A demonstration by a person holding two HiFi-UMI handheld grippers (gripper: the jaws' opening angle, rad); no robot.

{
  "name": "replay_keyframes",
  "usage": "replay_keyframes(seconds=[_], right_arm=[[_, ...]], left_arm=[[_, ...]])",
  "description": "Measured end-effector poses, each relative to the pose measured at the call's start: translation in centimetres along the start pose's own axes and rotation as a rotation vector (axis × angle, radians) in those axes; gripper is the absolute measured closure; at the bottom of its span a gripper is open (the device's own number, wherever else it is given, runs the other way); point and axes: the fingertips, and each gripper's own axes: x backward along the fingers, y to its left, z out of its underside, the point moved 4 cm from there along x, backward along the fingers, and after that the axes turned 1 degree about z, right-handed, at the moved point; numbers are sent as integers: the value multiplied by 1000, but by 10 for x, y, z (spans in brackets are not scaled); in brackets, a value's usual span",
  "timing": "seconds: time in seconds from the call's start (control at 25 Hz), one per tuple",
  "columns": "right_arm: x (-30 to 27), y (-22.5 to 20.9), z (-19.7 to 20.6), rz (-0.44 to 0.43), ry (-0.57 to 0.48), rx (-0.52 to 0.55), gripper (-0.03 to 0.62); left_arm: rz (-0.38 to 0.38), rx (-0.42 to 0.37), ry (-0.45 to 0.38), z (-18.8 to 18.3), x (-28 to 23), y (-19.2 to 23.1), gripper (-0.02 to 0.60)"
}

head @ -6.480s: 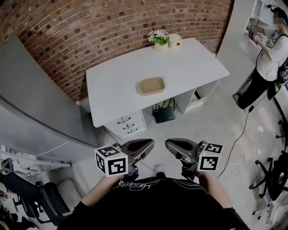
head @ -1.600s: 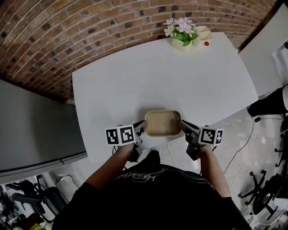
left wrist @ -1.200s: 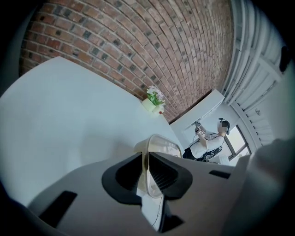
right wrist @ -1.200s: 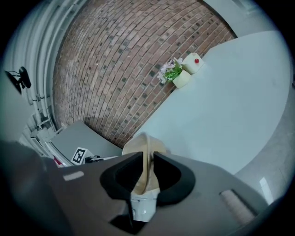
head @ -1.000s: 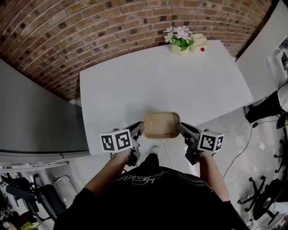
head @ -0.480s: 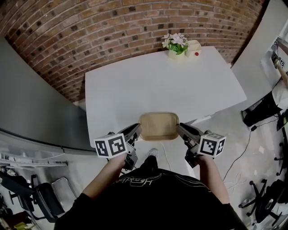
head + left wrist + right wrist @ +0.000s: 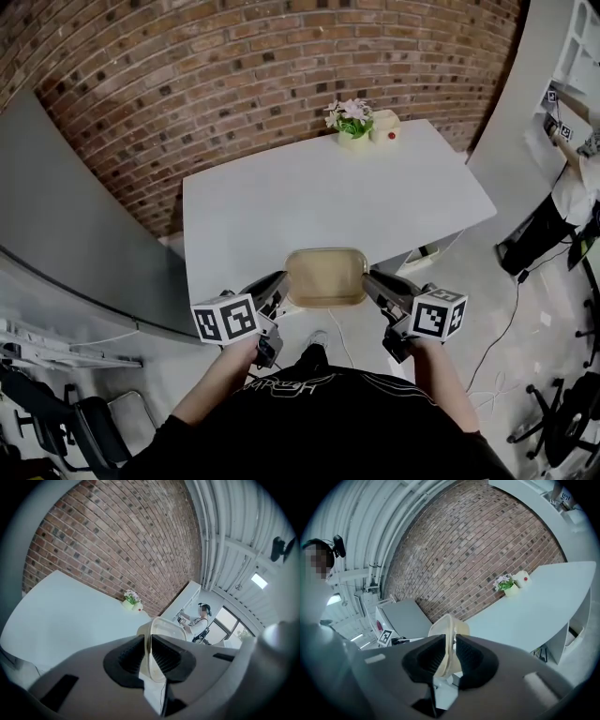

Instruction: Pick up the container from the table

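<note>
**Container held at both ends over the near edge of the bench**

Head view: One tan, shallow, round-cornered container [image 7: 326, 277], open side up, over the middle of the bench's near edge. It hangs between two grippers. The left hand-held gripper [image 7: 278, 282] is at its left end and the right hand-held gripper [image 7: 369, 281] at its right end, each with a marker cube behind it. The white bench [image 7: 281, 202] stands against a brick wall [image 7: 234, 75]. One potted plant with pale flowers [image 7: 350, 120] stands at the far edge, toward the far right corner, with a small cream item with a red spot [image 7: 385, 127] just beside it. A person [image 7: 574, 192] stands off to the right, well apart from the bench.

Left gripper view: The jaws stand narrow, pinched on the container's thin rim, which runs upright between the dark pads [image 7: 130, 657]. The bench top lies below and to the left.

Right gripper view: The jaws are likewise narrow, clamped on the rim at the opposite end. The bench top stretches away on the right, with the plant at its far end.
</note>
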Motion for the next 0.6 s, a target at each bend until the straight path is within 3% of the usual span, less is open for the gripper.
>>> replay_keyframes(seconds=[0.6], right_arm=[[37, 18, 3, 11, -60, 38, 523]], left_arm=[[39, -63, -21, 11, 13, -33, 531]])
